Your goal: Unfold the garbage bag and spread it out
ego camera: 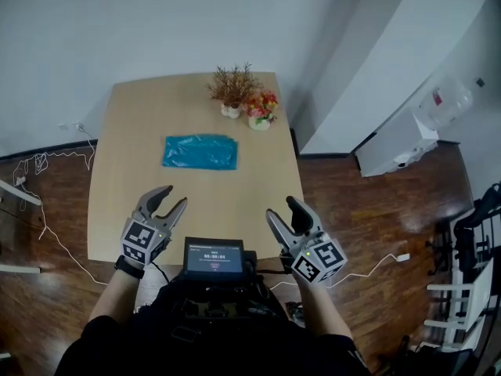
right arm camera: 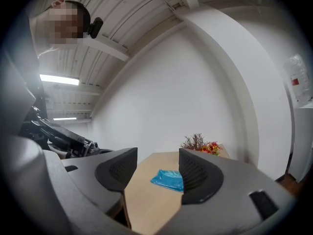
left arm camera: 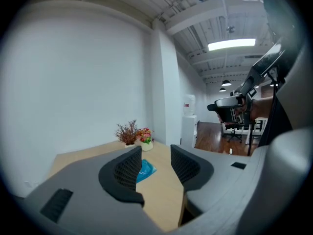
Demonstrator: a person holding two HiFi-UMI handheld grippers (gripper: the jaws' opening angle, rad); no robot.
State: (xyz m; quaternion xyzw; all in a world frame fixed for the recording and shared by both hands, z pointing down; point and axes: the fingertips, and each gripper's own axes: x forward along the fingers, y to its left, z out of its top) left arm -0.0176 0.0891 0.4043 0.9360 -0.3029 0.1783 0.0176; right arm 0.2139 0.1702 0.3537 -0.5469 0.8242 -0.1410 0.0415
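Note:
A folded blue garbage bag [ego camera: 200,152] lies flat on the middle of the light wooden table [ego camera: 125,178]. The same bag [left arm camera: 146,169] shows between the left jaws from afar, and the bag [right arm camera: 167,180] again between the right jaws. My left gripper [ego camera: 169,202] hovers open over the table's near left part, well short of the bag. Held open above the near right edge, my right gripper [ego camera: 285,211] has nothing between its fingers.
Two small pots with dried and red-yellow flowers [ego camera: 244,99] stand at the table's far edge. A small screen [ego camera: 213,257] sits on the person's chest below the table's near edge. White cables [ego camera: 47,171] lie on the wooden floor at left; a white unit [ego camera: 395,147] stands at right.

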